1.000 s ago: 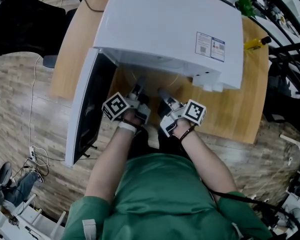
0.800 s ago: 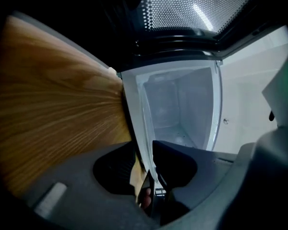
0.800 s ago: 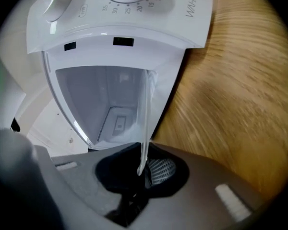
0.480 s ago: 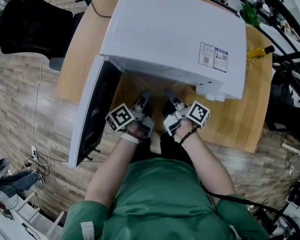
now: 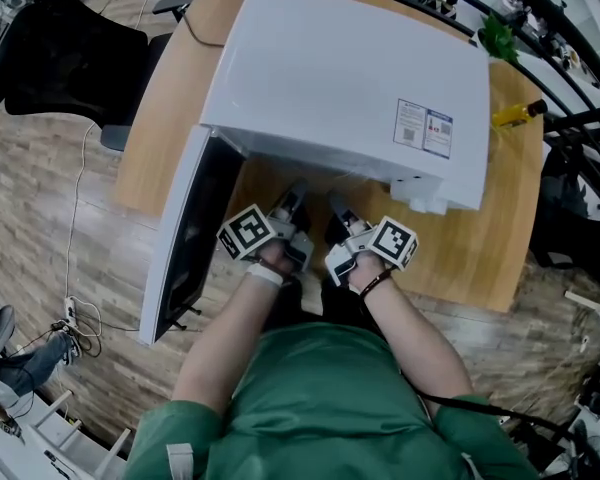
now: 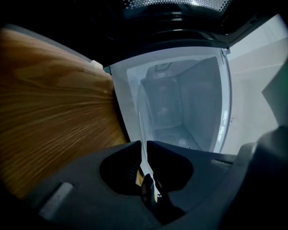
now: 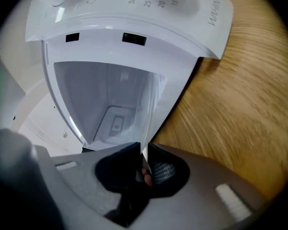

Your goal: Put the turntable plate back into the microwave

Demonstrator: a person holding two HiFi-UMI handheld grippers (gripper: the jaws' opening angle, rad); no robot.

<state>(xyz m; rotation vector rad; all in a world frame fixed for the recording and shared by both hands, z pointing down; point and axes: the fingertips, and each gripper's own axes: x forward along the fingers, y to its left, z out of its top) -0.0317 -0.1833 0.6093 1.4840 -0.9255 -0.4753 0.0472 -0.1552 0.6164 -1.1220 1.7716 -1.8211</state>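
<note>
Now both grippers are up at the mouth of the white microwave [image 5: 340, 78], which sits on the wooden table [image 5: 470, 248] with its door [image 5: 185, 238] swung wide to the person's left. The left gripper [image 5: 295, 198] and the right gripper [image 5: 336, 208] point in side by side, tips tucked just under the overhang of the oven's top. Between them goes the clear glass turntable plate [image 6: 182, 95], carried by its rim. In the left gripper view the jaws are pinched narrow on that thin glass edge, and the pale cavity shows through the plate. Over in the right gripper view it's the same story: the plate's rim runs up through a slim gap between the jaws, which have just been easing open a touch, with the glass right there between the pads. Above, the control panel [image 7: 134, 4] with its dial markings fills the top of that view, wood grain to the right. From the head view the plate itself is hidden.
</note>
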